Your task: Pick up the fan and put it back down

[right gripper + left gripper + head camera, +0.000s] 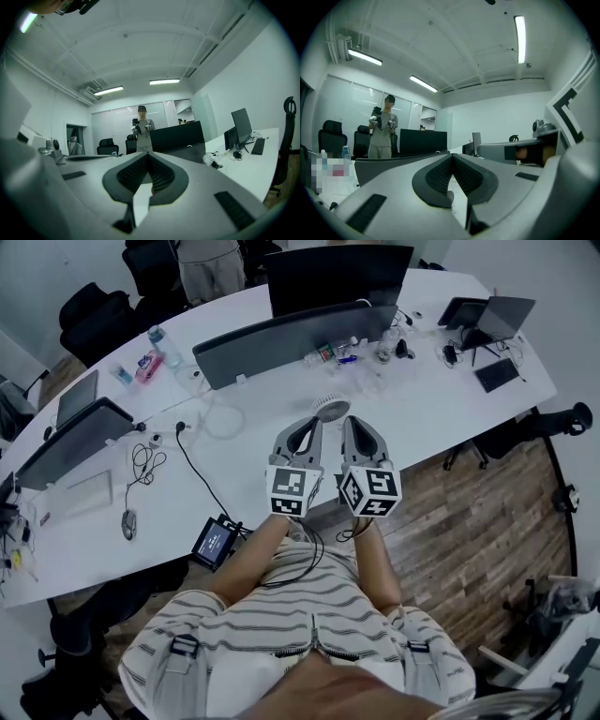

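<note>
Both tools are closed and empty: left tool [314,424] and right tool [349,424] hang side by side at the long white counter's [441,418] edge. The small white fan [330,407] stands on it just beyond their tips.

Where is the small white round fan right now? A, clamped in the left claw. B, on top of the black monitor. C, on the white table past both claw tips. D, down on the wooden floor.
C: the head view shows the small white round fan sitting on the white table, just past the tips of the left claw and right claw, both shut with nothing in them.
</note>
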Demonstrator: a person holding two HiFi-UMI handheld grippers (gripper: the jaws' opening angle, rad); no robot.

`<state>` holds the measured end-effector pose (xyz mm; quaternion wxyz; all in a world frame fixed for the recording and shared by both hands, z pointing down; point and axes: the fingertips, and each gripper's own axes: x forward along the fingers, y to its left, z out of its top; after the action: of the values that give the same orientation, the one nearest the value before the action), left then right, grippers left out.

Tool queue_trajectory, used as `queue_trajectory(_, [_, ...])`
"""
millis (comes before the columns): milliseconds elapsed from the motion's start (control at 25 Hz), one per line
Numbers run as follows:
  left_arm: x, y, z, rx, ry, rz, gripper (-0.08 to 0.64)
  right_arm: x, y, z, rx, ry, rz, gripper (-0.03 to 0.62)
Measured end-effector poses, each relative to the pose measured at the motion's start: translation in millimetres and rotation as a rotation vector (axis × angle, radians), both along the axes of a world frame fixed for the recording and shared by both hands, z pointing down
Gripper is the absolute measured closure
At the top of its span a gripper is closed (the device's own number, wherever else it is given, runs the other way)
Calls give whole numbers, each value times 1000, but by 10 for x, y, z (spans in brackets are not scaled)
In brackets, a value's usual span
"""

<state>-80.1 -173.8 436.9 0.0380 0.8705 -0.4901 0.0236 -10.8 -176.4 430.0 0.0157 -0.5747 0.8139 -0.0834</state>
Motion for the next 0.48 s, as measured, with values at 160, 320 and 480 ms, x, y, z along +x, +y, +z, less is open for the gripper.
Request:
queue_trajectory(160, [-8,-95,58,-16,4,10,554,-30,-91,49,-8,-7,4,581])
queue_trajectory(320, [29,-165,80,-21,5,17,554,-6,-153,45,-8,0,9,581])
queue_trajectory(480, [109,-228,105,-37,0,17,554,72,-201,65,-16,-4,6,580])
